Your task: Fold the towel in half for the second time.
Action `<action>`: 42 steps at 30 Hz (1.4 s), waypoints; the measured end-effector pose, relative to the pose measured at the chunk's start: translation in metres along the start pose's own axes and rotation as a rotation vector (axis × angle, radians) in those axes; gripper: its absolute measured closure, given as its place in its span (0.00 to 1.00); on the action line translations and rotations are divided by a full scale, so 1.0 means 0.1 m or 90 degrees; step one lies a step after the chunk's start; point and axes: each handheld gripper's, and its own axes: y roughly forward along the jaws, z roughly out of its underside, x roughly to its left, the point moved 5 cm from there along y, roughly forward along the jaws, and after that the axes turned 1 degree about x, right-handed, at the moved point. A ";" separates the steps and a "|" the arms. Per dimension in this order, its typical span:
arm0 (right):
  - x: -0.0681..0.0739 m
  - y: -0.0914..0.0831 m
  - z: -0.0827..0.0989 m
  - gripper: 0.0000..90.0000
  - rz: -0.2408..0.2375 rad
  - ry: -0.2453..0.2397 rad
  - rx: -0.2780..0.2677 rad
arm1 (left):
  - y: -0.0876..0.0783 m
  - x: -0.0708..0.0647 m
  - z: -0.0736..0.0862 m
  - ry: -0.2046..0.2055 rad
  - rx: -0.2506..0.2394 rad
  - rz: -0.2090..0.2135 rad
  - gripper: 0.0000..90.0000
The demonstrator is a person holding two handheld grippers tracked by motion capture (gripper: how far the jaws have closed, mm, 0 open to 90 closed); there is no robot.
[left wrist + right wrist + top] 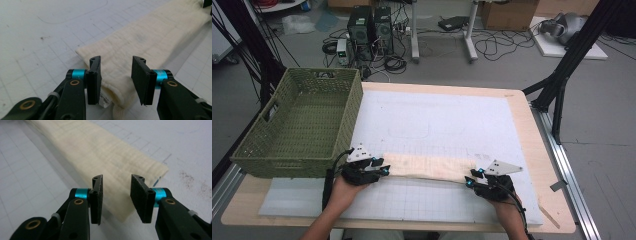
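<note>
1. We see a long cream cloth (428, 167), folded into a narrow strip, lying flat across the near part of the white gridded mat (437, 120) on the table (532, 135).
2. The left claw (386, 170) sits at the strip's left end. In the left gripper view its jaws stand apart over that end of the cloth (140, 42), the pads not pressing it, so we read it as open.
3. The right claw (473, 176) sits at the opposite end. In the right gripper view its jaws likewise stand apart above the corner of the cloth (100, 152), clear of the fabric: open too.
4. We judge that the two claws are placed at the two ends because a limp strip can only be lifted or folded evenly when both ends are taken together.
5. A green woven basket (299, 125) stands at the table's left edge, just beside the left hand (343, 190); it looks the likely place for the folded cloth.
6. The right hand (509, 210) rests low on the mat, keeping its claw level with the fabric.
</note>
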 end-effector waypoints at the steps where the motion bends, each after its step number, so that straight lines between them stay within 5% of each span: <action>1: 0.02 -0.03 -0.04 0.68 -0.003 0.003 -0.011 | -0.02 0.01 -0.02 0.000 -0.007 0.002 0.66; 9: 0.02 -0.28 -0.22 0.59 0.026 -0.005 -0.092 | -0.24 0.03 -0.22 -0.018 -0.113 0.004 0.60; 15: -0.13 -0.41 -0.15 0.51 0.071 0.012 -0.104 | -0.31 0.06 -0.27 -0.036 -0.167 0.002 0.43; 18: -0.19 -0.44 -0.11 0.40 0.096 0.024 -0.102 | -0.30 0.06 -0.28 -0.051 -0.176 0.002 0.29; 24: -0.30 -0.44 -0.07 0.12 0.144 0.049 -0.099 | -0.29 0.01 -0.28 -0.043 -0.175 0.007 0.18; 35: -0.37 -0.49 -0.08 0.12 0.152 0.064 -0.112 | -0.28 0.01 -0.25 -0.025 -0.172 0.010 0.19; 42: -0.38 -0.46 -0.10 0.12 0.161 0.066 -0.108 | -0.32 0.06 -0.23 -0.036 -0.171 -0.002 0.19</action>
